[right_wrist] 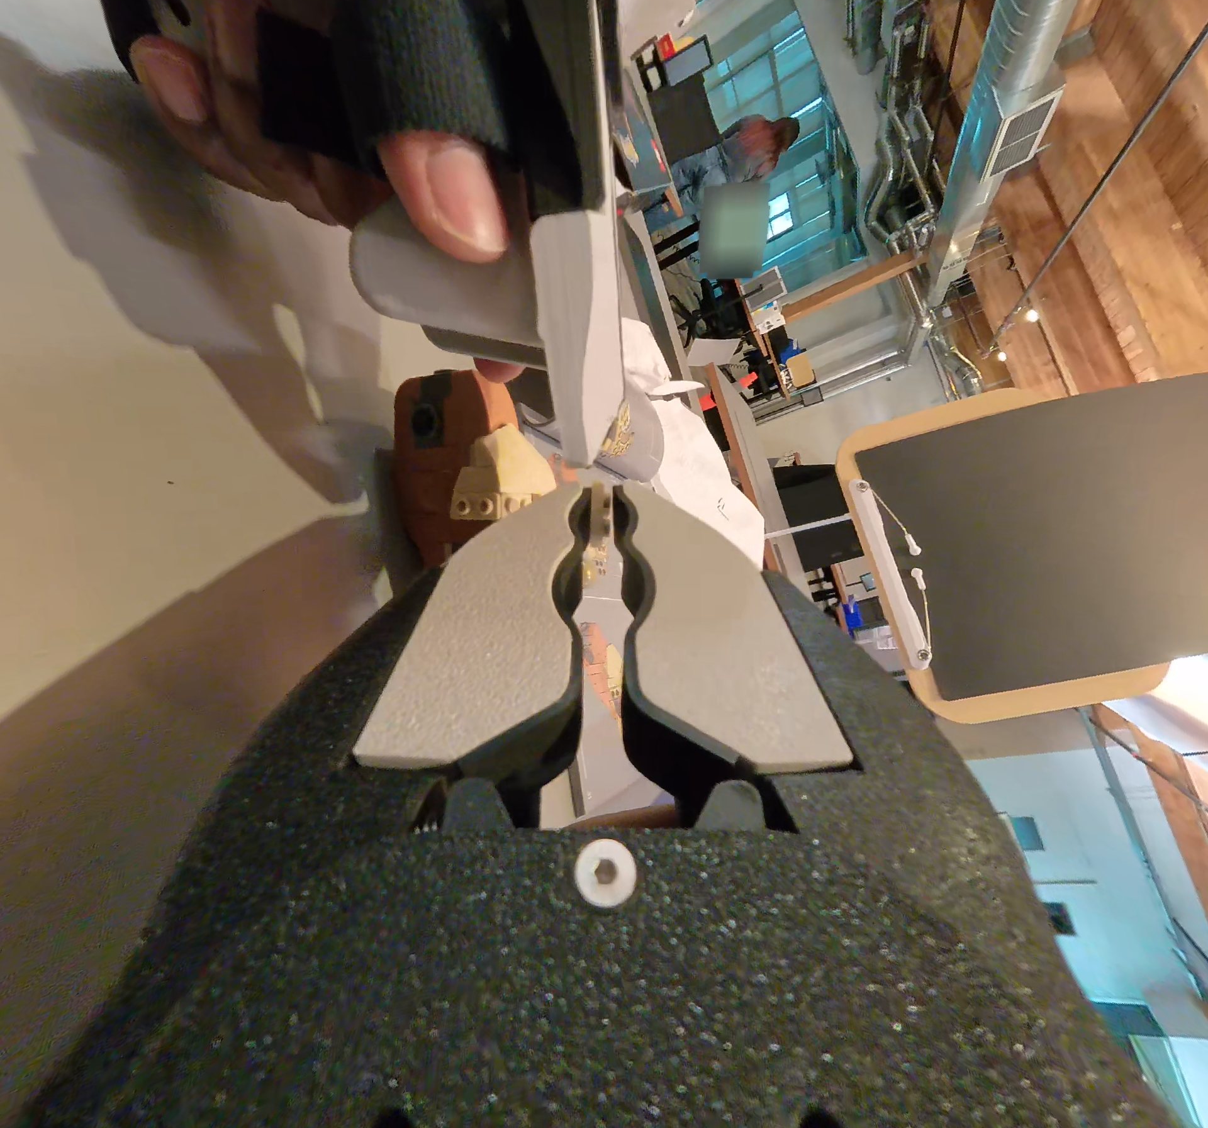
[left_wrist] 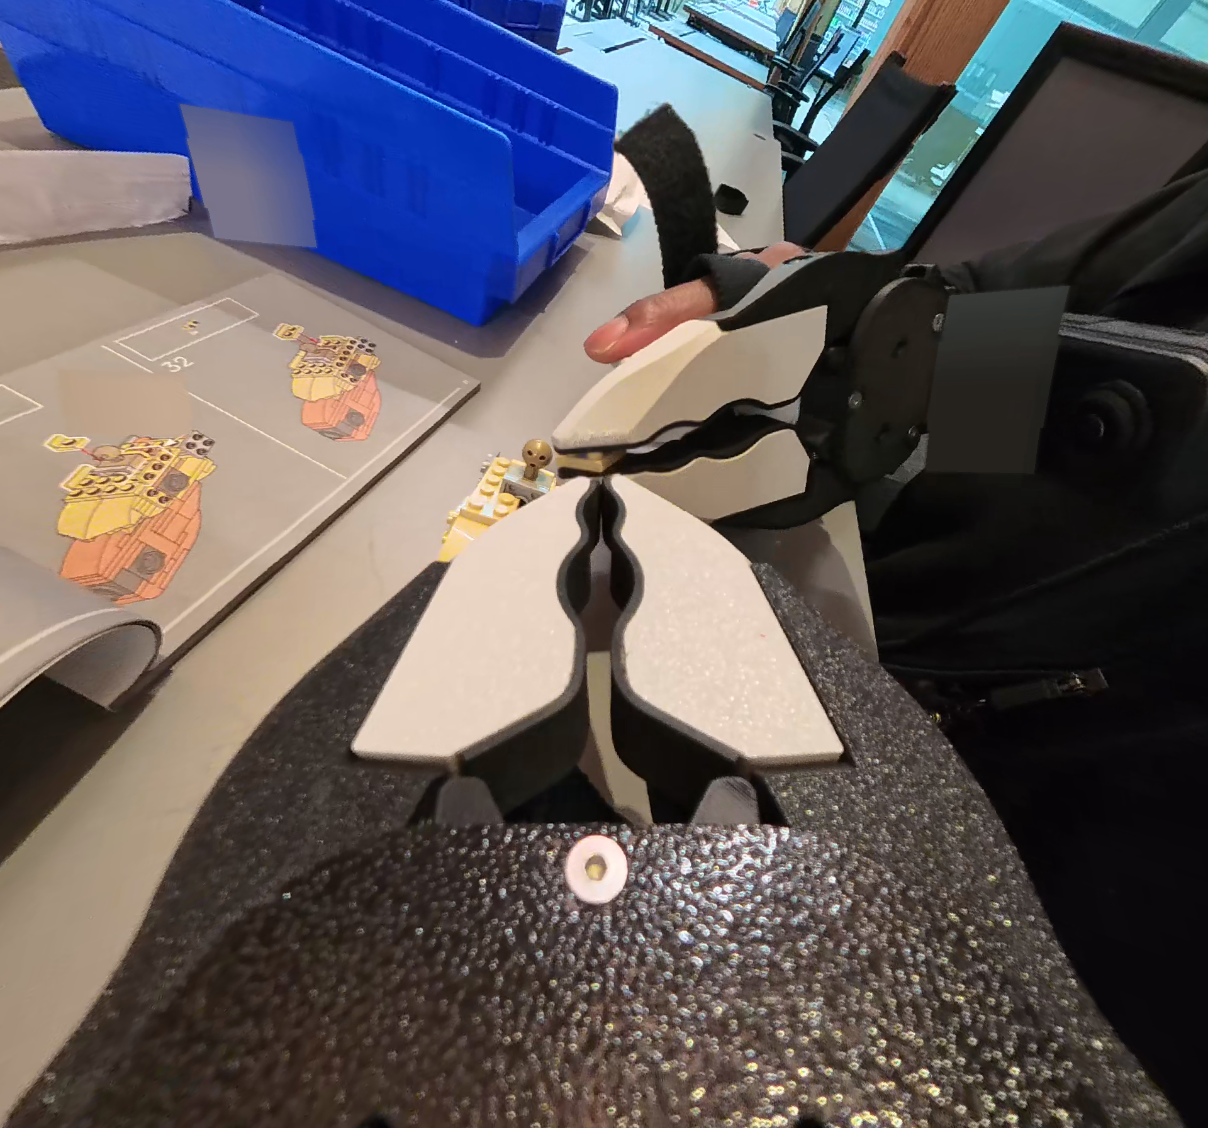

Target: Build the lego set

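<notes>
Left claw point(left_wrist: 600, 487) together, right claw point(right_wrist: 603, 495) clamped on tan Lego piece point(right_wrist: 599, 531); printed instruction booklet point(left_wrist: 216, 443) beside.

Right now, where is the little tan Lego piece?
The little tan Lego piece is pinched between the right gripper fingers, just right of the tan-and-brown model on the table, beside the left gripper tips.

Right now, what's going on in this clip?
A person with a handheld gripper in each hand is building a lego model on a grey table, beside an open instruction booklet. The right gripper pinches a small tan piece near the model. The left gripper is shut, its tip right next to the right gripper's.
</notes>
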`<state>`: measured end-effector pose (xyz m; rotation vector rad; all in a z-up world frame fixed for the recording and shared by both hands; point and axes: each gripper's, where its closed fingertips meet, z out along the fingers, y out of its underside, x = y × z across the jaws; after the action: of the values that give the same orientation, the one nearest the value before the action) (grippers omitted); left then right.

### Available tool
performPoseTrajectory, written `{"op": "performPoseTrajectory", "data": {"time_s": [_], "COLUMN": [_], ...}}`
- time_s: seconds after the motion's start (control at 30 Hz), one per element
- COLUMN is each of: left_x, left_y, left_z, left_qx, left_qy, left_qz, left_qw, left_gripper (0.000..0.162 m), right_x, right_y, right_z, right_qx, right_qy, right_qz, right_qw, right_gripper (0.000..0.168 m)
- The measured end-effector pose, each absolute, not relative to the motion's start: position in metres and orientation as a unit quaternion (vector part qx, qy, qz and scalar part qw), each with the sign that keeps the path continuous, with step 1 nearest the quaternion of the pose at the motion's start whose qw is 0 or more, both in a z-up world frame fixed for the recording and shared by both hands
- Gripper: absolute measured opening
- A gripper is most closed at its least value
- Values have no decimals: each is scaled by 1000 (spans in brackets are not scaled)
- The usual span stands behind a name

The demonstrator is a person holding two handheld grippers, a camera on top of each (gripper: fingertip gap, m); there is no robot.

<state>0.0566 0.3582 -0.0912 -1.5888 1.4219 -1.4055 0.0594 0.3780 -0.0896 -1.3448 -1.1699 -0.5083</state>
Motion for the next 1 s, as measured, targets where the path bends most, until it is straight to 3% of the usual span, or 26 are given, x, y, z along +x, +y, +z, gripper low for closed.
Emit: {"op": "performPoseTrajectory", "data": {"time_s": [0.3, 0.47, 0.77, 0.9, 1.0], "left_x": [52, 50, 54, 54, 53], "left_y": [360, 355, 352, 347, 340], "left_z": [-82, -70, -67, -65, -66], "left_qx": [-576, -556, -547, -540, -530], "left_qy": [525, 492, 473, 472, 486], "left_qz": [-552, -617, -658, -673, -674], "left_qw": [298, 260, 212, 183, 169], "left_gripper": [0, 22, 34, 35, 22], "right_x": [50, 52, 40, 35, 36], "right_y": [371, 371, 364, 359, 359], "right_z": [-77, -66, -62, -62, -62], "right_qx": [-571, -563, -494, -461, -448], "right_qy": [-490, -474, -525, -547, -555], "right_qz": [-139, -100, -98, -110, -128], "right_qw": [644, 669, 686, 690, 689], "right_gripper": [5, 7, 10, 11, 11]}}
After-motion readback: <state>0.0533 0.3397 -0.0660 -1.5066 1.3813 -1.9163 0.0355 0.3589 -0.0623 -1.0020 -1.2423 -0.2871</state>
